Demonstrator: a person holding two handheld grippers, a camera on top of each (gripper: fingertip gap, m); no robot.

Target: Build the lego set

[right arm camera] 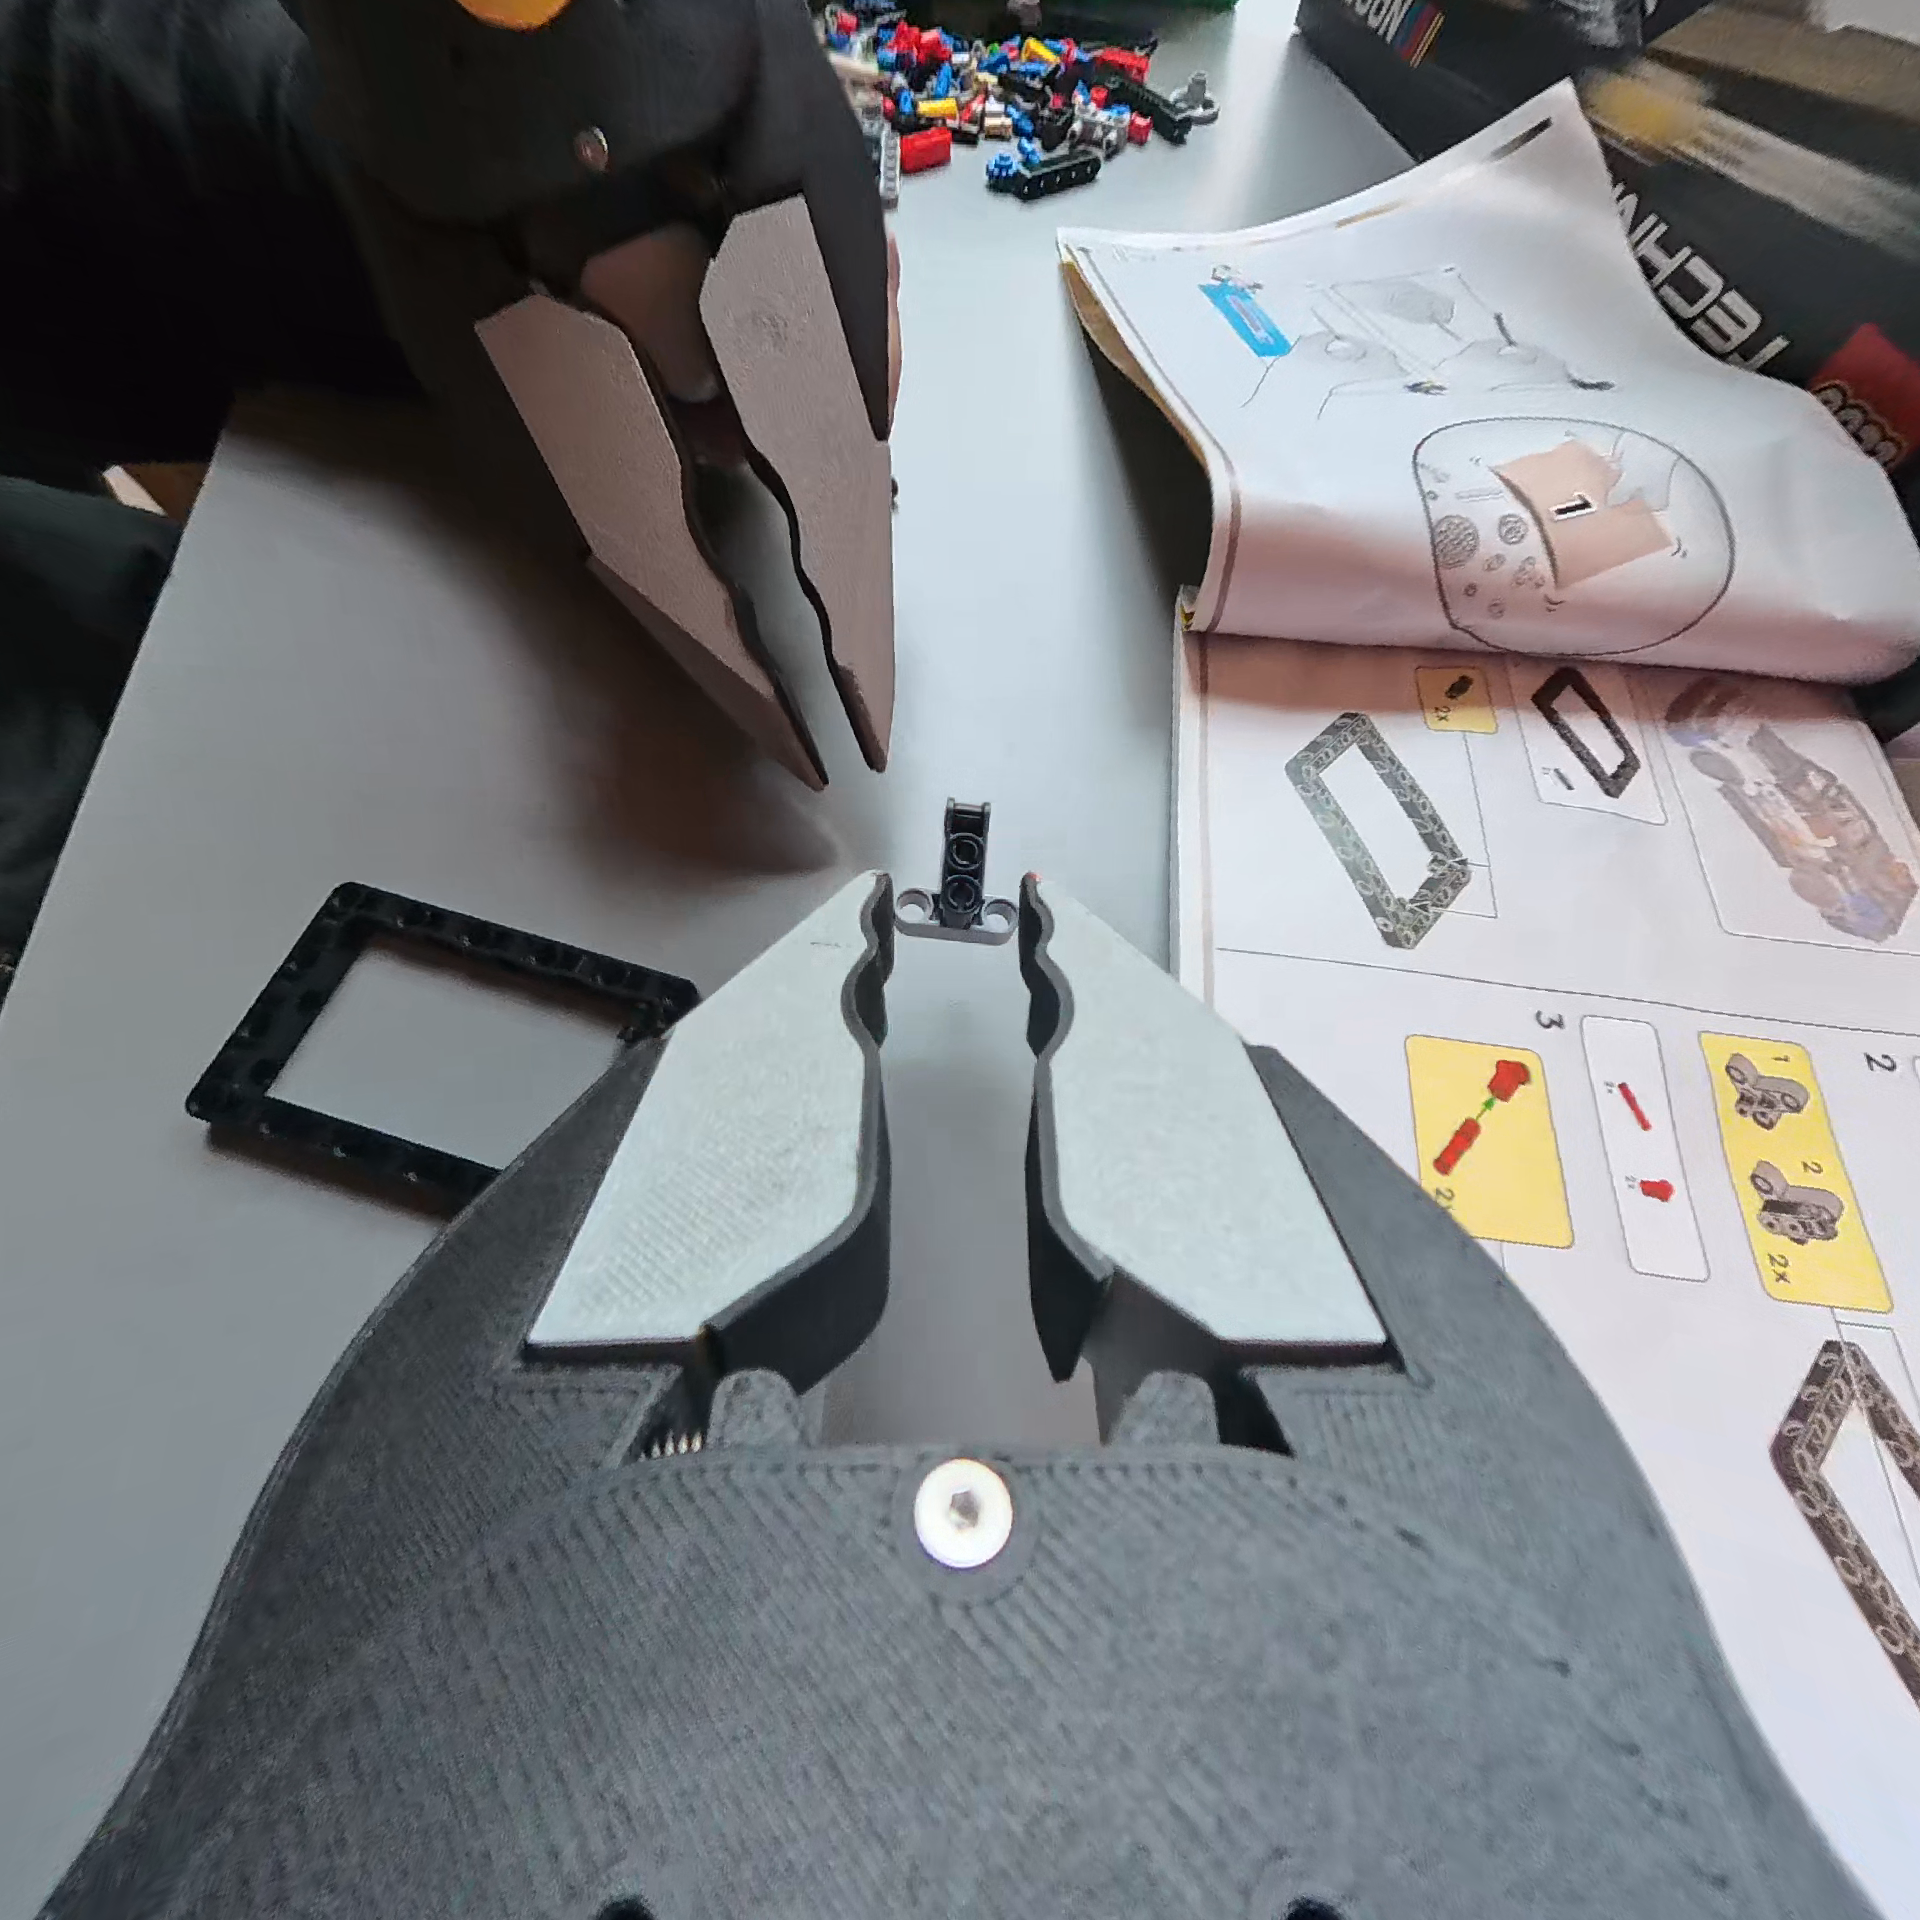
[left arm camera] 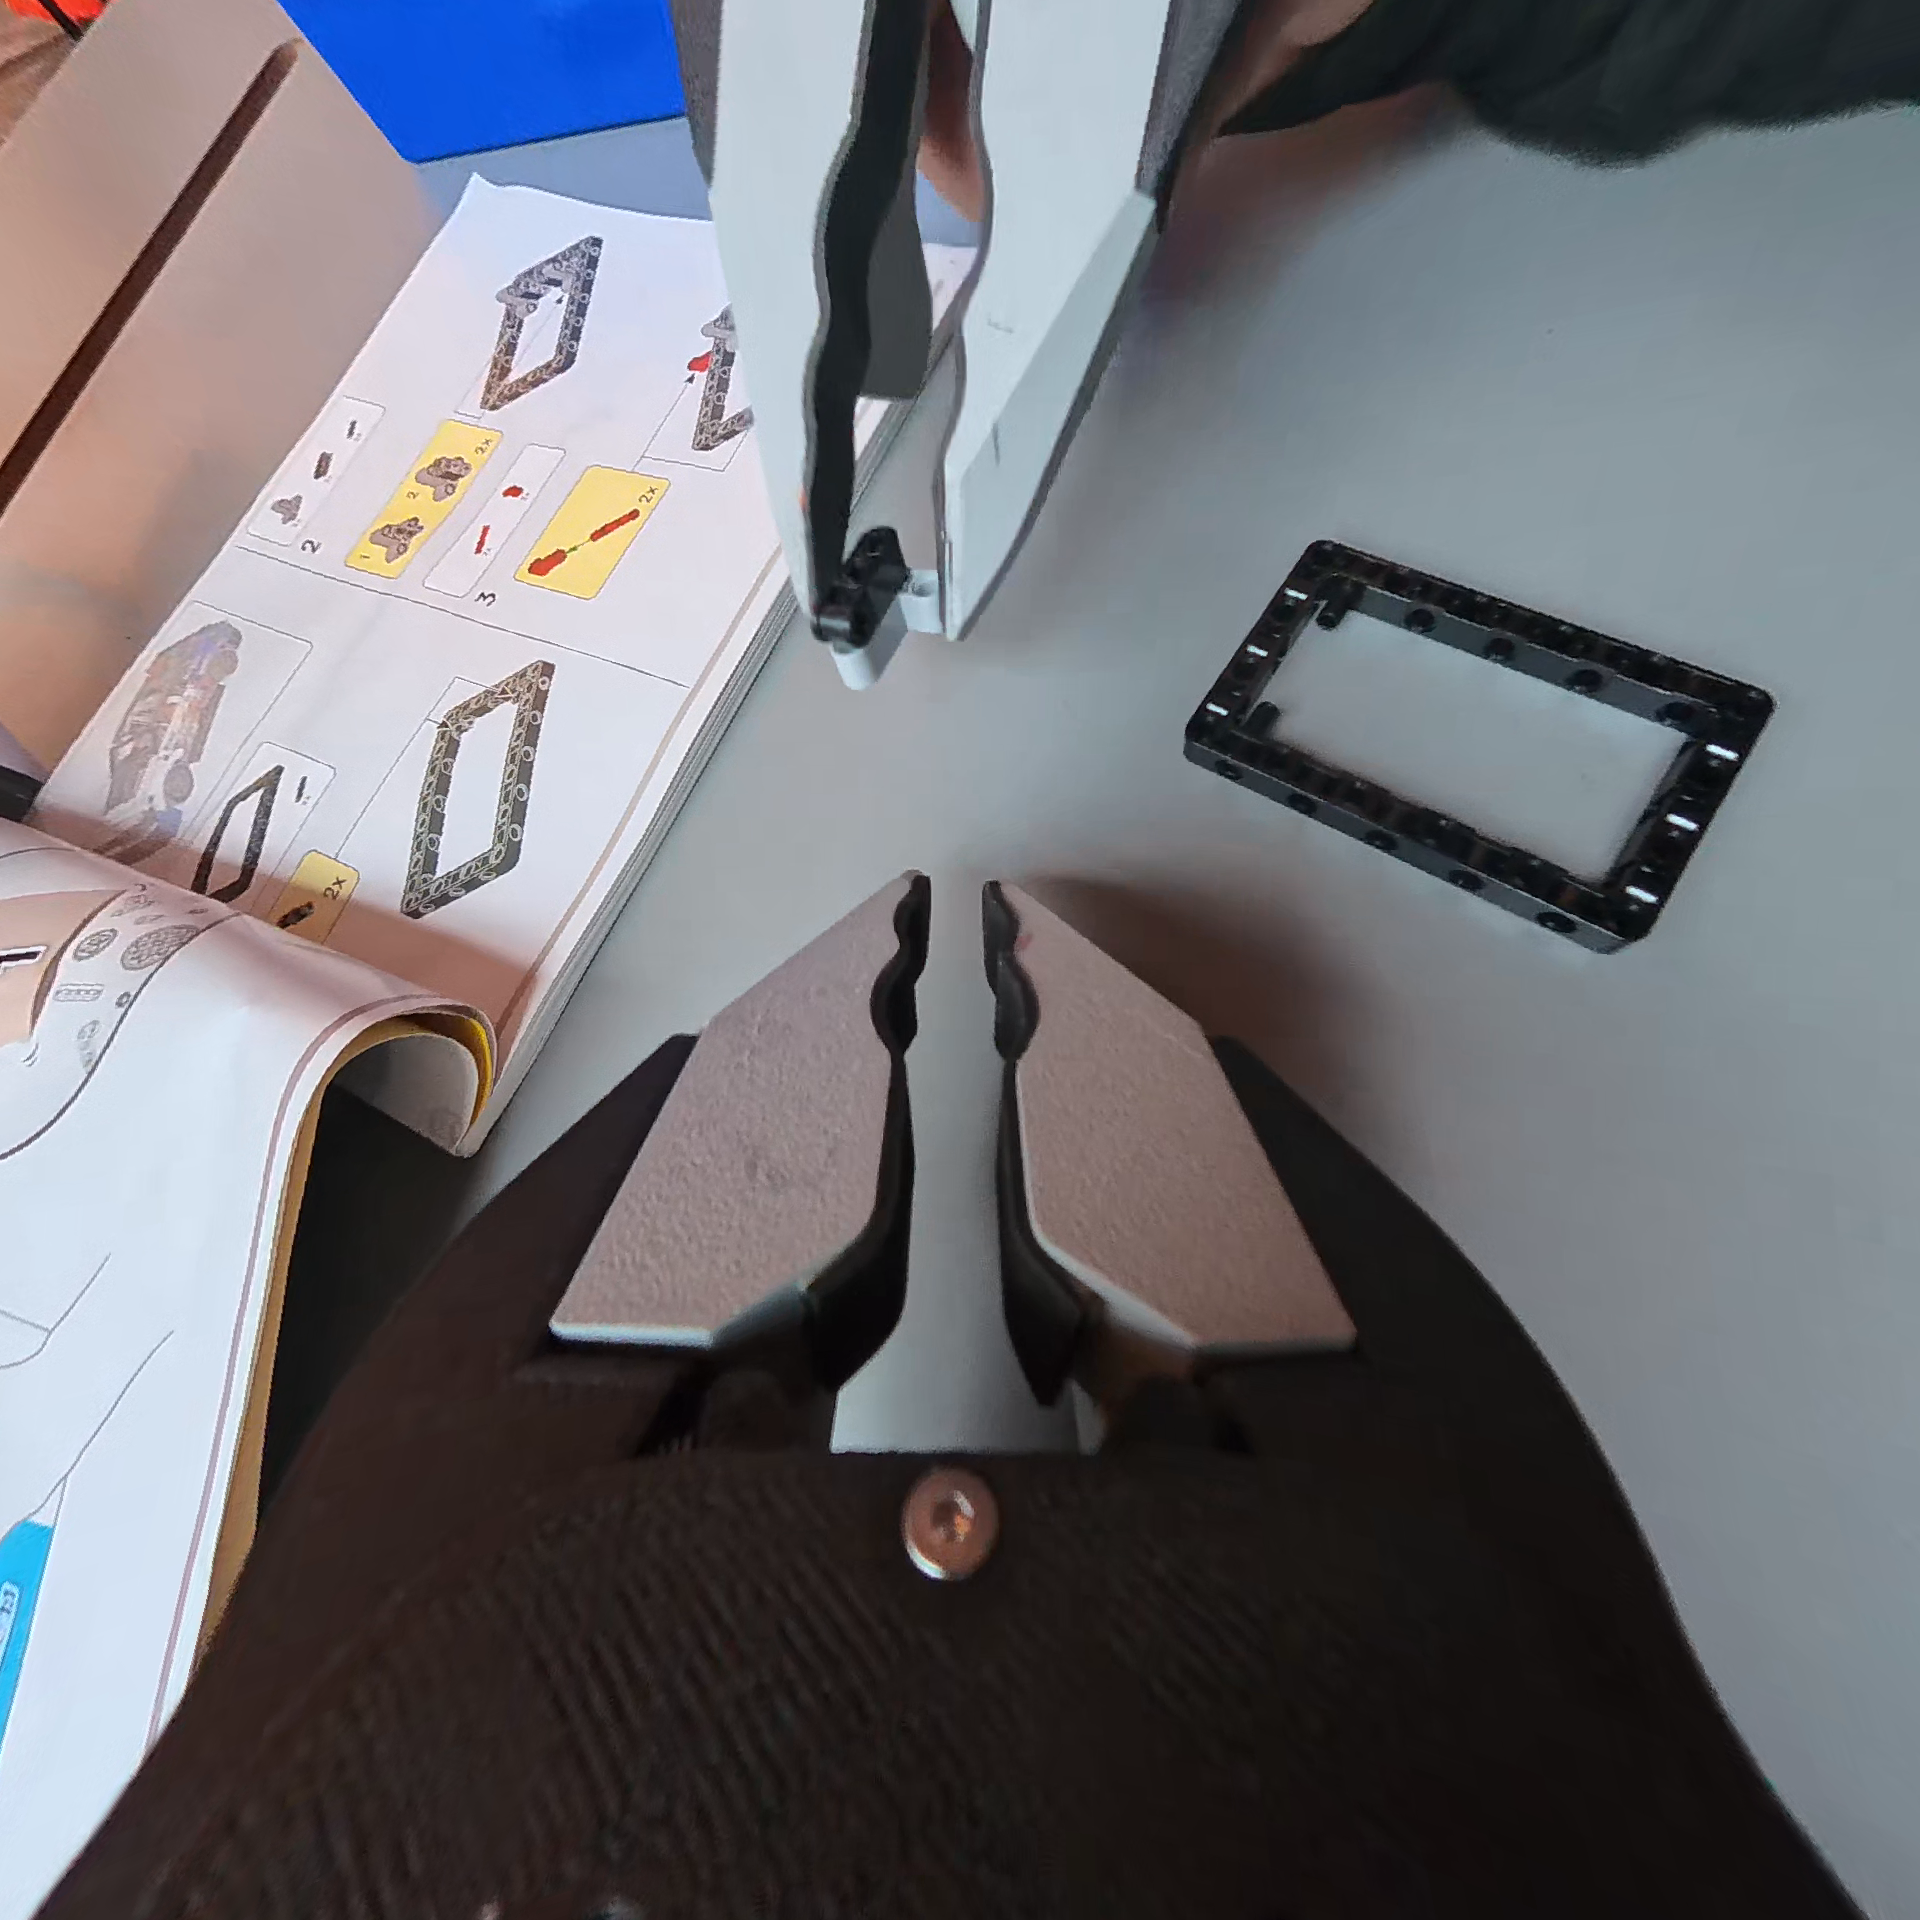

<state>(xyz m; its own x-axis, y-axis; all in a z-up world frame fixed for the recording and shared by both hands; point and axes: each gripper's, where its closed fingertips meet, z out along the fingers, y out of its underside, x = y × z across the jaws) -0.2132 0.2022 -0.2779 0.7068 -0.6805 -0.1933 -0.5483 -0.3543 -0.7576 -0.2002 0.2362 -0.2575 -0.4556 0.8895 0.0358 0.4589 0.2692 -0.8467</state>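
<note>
My right gripper (right arm camera: 956, 894) is shut on a small grey-and-black connector piece (right arm camera: 961, 883) and holds it by the grey crossbar, with the black part sticking out forward. In the left wrist view the right gripper (left arm camera: 894, 625) comes down from the top with that piece (left arm camera: 862, 587) at its tips, just above the table. My left gripper (left arm camera: 956, 899) is slightly open and empty, and points at the right gripper's tips from a short way off. It also shows in the right wrist view (right arm camera: 852, 774). A black rectangular frame (left arm camera: 1538, 636) (right arm camera: 499, 940) lies flat on the grey table beside both grippers.
An open instruction booklet (left arm camera: 468, 582) (right arm camera: 1558, 914) lies along one side of the grippers, with one page curled up. A pile of loose coloured parts (right arm camera: 1018, 94) lies at the far end of the table. A dark set box (right arm camera: 1766, 260) lies behind the booklet. A blue object (left arm camera: 499, 62) and a cardboard box (left arm camera: 156, 260) stand beyond it. My right fingertips sit around 5 centimetres from my left ones.
</note>
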